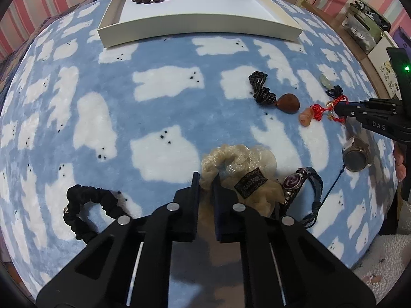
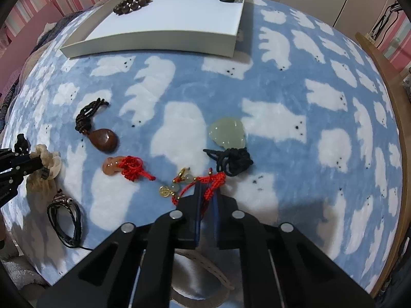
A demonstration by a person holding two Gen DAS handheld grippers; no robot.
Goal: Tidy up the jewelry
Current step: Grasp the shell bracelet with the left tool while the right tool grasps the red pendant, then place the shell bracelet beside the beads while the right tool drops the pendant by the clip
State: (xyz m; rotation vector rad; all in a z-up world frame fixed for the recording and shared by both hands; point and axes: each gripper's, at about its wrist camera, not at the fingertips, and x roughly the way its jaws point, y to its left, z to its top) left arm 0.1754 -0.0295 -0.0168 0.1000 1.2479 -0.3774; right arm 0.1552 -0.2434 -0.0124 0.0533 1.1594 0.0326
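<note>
Jewelry lies scattered on the polar-bear blanket (image 1: 164, 118); the white tray (image 1: 200, 29) sits at upper centre of both wrist views, straight ahead along each tool's fingers. Left tool (image 1: 206, 188) is clenched on the beige scrunchie (image 1: 239, 161), lower centre. Right tool (image 2: 206, 200) grips the red cord bracelet (image 2: 205, 182), its charms trailing left. Judgement: both loads must travel forward, up-frame, to the tray; the right tool looks marginally nearer.
</note>
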